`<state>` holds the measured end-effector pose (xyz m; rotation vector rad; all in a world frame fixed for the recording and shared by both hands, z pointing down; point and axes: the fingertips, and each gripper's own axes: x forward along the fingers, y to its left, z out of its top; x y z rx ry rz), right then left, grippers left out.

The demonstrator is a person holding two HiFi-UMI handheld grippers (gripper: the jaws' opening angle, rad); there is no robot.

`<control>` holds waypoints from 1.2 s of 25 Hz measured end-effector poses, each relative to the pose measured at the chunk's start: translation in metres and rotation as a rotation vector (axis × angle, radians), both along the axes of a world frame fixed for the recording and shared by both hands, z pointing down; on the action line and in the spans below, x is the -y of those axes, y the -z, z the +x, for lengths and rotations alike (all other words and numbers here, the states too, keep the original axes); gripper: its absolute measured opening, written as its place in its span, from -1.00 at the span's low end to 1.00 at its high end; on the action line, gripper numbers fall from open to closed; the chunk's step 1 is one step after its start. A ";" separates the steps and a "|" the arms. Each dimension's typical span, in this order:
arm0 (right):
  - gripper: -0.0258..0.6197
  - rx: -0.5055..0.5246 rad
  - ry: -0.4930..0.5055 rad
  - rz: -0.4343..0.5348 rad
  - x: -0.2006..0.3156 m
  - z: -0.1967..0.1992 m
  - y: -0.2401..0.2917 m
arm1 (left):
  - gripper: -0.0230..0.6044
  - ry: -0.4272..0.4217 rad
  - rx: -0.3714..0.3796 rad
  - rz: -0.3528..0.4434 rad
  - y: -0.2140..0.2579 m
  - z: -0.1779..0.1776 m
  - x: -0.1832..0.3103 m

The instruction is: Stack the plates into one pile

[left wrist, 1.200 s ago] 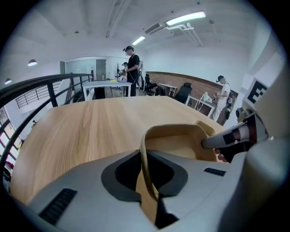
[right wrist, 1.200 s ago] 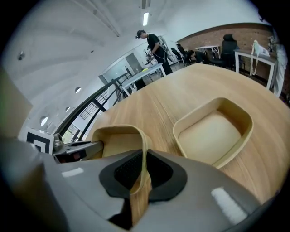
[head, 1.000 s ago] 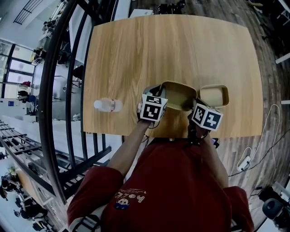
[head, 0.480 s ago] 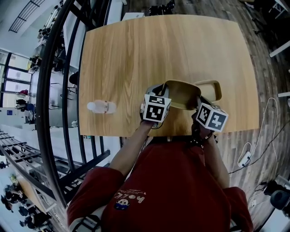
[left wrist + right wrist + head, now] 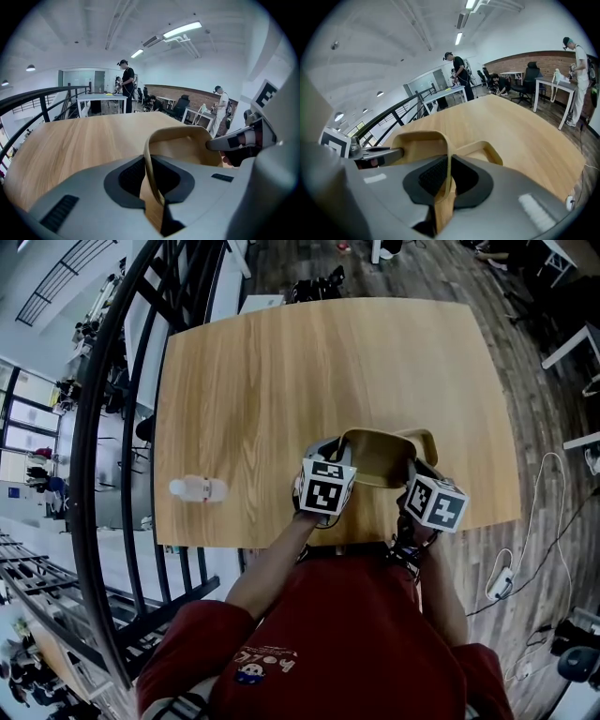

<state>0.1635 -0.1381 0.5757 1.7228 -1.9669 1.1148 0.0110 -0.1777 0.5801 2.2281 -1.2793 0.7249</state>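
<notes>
A tan square plate (image 5: 373, 457) hangs above the table, gripped at both sides. My left gripper (image 5: 336, 451) is shut on its left rim, and the thin rim stands between the pads in the left gripper view (image 5: 151, 180). My right gripper (image 5: 411, 465) is shut on the right rim (image 5: 448, 178). A second tan plate (image 5: 427, 437) lies on the table under and behind the held one, with only its far right rim showing (image 5: 486, 149).
A clear plastic bottle (image 5: 197, 489) lies on its side near the left edge of the wooden table (image 5: 281, 381). A black railing (image 5: 122, 474) runs along the left. People and desks stand in the room beyond the table.
Both grippers have carried the held plate to the right, so it now covers most of the second plate, which earlier lay clear to its right.
</notes>
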 end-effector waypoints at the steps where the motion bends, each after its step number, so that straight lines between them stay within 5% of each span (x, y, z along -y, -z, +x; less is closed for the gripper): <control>1: -0.81 -0.003 0.001 0.004 0.001 0.004 0.002 | -0.81 0.001 -0.005 -0.001 0.001 0.004 0.000; 30: -0.82 -0.102 0.139 -0.013 0.030 0.083 0.002 | -0.77 0.173 -0.071 -0.116 -0.008 0.074 -0.013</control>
